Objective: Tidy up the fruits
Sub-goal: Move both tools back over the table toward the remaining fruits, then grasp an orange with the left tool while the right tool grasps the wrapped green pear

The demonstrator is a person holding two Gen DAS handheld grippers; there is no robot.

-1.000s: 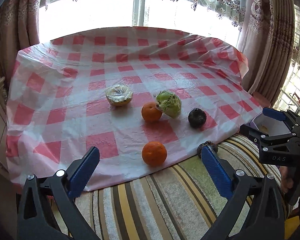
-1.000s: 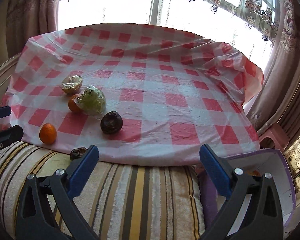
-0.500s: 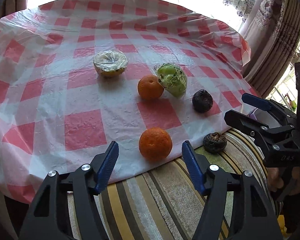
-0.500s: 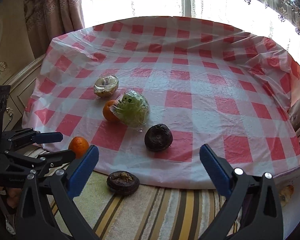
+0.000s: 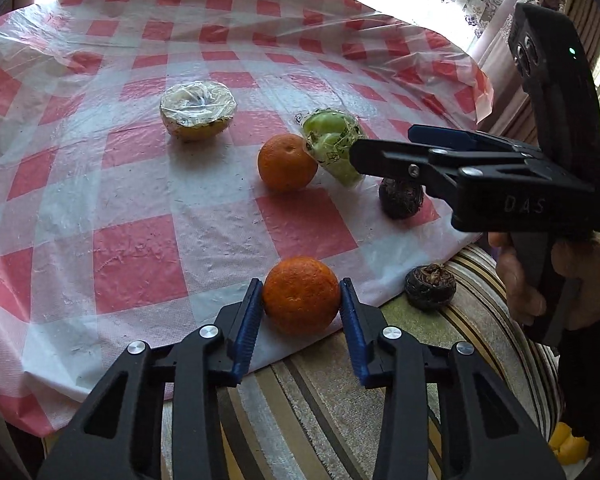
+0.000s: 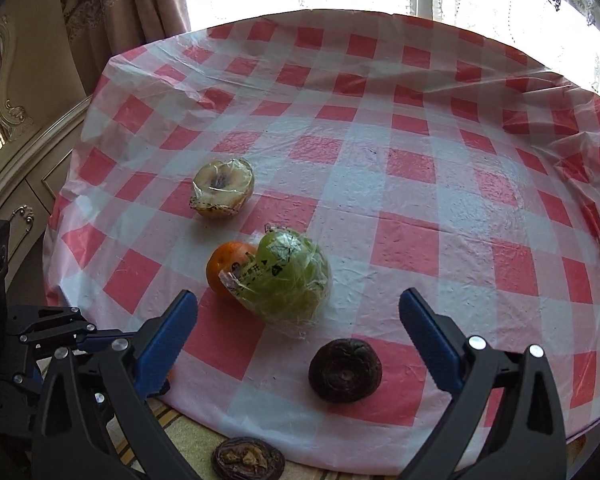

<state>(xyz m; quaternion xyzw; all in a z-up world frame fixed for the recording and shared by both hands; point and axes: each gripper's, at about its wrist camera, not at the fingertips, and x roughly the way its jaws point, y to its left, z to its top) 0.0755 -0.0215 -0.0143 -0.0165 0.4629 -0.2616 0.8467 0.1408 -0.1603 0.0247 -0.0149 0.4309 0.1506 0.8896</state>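
Two oranges lie on the red-and-white checked cloth (image 5: 132, 264) before us. Our left gripper (image 5: 301, 300) has just been closing, and its blue pads (image 5: 247, 320) now press on both sides of the near orange (image 5: 301, 295), which sits at the cloth's front edge where the plastic meets the striped cover (image 5: 308, 412). The far orange (image 5: 287, 162) rests further in, touching a green fruit wrapped in plastic (image 5: 332, 148). Behind them to the left sits a halved fruit under cling film (image 5: 198, 110), well apart from the rest.

Our right gripper (image 6: 298, 334) hangs with its fingers spread wide and nothing between the pads; a dark wrinkled fruit (image 6: 345, 370) lies on the cloth just below the gap, and the wrapped green fruit is just beyond it. A second dark fruit (image 6: 248, 458) lies off the cloth on the striped cover, near the front edge. From the left wrist view we see a hand (image 5: 556, 280) wrapped around the right gripper's handle
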